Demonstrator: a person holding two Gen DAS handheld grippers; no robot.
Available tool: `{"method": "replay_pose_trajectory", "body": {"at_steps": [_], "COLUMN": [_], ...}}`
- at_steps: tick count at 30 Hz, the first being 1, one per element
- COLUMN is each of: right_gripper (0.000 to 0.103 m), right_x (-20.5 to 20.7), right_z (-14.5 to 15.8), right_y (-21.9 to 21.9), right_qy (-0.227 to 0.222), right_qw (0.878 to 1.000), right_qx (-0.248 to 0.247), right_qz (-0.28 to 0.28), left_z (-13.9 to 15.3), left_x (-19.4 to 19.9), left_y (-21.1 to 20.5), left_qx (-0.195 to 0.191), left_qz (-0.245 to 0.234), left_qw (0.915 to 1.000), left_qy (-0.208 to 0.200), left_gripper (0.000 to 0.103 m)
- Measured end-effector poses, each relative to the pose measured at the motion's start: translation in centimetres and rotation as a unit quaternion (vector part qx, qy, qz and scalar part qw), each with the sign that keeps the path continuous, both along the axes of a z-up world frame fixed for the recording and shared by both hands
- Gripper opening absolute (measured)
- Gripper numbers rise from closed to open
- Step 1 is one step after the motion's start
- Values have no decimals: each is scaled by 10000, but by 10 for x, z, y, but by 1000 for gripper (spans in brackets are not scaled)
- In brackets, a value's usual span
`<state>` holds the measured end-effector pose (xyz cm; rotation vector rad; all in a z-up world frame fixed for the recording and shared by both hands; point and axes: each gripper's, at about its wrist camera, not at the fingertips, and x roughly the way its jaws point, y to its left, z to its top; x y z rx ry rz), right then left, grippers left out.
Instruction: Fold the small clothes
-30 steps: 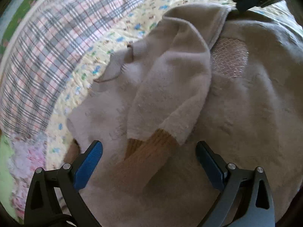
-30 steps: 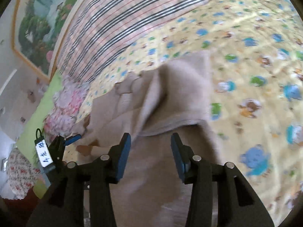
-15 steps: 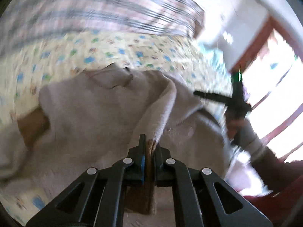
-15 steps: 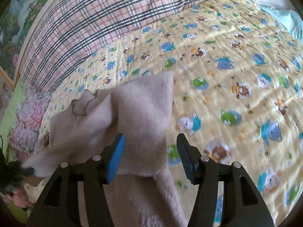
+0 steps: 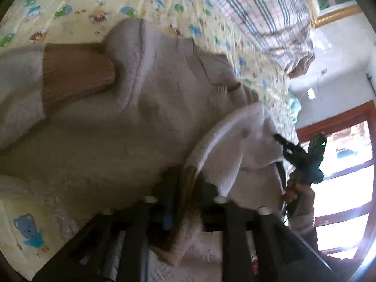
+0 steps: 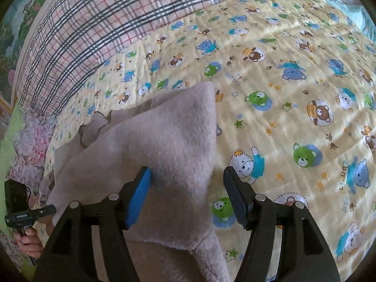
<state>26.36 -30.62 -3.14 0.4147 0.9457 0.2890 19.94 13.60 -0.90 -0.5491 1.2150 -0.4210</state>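
A small beige fleece sweater (image 5: 145, 122) with brown ribbed cuffs lies on the yellow bear-print quilt (image 6: 282, 75). My left gripper (image 5: 185, 188) is shut on one brown sleeve cuff (image 5: 188, 202) and holds that sleeve across the sweater's body. The other brown cuff (image 5: 75, 72) lies at the left. In the right wrist view a lifted fold of the sweater (image 6: 178, 145) sits between the open fingers of my right gripper (image 6: 188, 195), against the left blue pad (image 6: 138, 195). The right gripper also shows in the left wrist view (image 5: 303, 159).
A pink and grey plaid blanket (image 6: 98, 23) lies at the far side of the quilt. A floral fabric (image 6: 30, 145) lies at the left edge. A window with a red-brown frame (image 5: 347, 164) is at the right.
My left gripper closed on the brown cuff and carried the sleeve across the sweater, its view swinging round. My right gripper opened wider and the fold settled lower between its fingers.
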Motion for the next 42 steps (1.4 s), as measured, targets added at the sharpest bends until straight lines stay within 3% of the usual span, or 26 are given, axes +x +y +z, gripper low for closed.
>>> {"method": "replay_pose_trajectory", "body": {"at_steps": [2,5,7,8,9,12,14,16,20,23,27,29,30,32,34,37,42], "right_gripper": [66,66,66,66,66,64,9,9,8,9,9,11,14,37,44,48,54], "right_x": [0,-3,-6,-7,-8,-8,-7,-5,-12,-11,-7,-7,-7,-8,-10,-19,-44], "right_z": [0,0,0,-1,-2,-3,-4,-2,33,38,17,7,4,3,6,17,39], "right_y": [0,-2,-4,-5,-4,0,6,3,-14,-9,0,3,3,2,-1,-4,5], "right_qy": [10,15,16,23,13,-46,-83,-31,-479,-536,-235,-137,-75,17,-18,-200,-696], "right_qw": [10000,9999,9998,9998,9998,10000,9997,9997,9985,9976,9984,9985,9985,9982,9980,9979,9973], "right_qx": [40,128,171,183,176,-37,-103,15,-47,-243,-367,-434,-449,-557,-616,-615,-213], "right_qz": [-10,-32,-55,-75,-77,15,186,243,251,351,360,303,292,233,117,-38,58], "left_z": [-1,-5,-9,-11,-11,-1,14,34,54,31,-7,-11,-9,-7,-4,7,26], "left_x": [-3,-6,-6,-7,-7,-10,-15,-22,-24,-14,2,1,0,-3,-9,-20,-41], "left_y": [-5,-5,-7,-10,-14,-26,-27,-24,-18,-11,-1,6,10,15,16,18,33], "left_qx": [153,301,341,397,439,604,573,543,680,663,934,797,801,846,927,1128,1386], "left_qz": [-38,-29,-13,-66,-131,-238,-272,-249,-189,-171,-57,-1,41,67,16,58,320], "left_qw": [9999,9995,9994,9992,9989,9977,9973,9965,9942,9967,9956,9967,9967,9964,9957,9935,9885], "left_qy": [2,4,-25,-50,-29,-206,-375,-588,-811,-441,97,132,108,77,25,-166,-517], "left_gripper": [62,62,53,26,8,7,6,6,5,5,3,3,3,4,4,7,19]}}
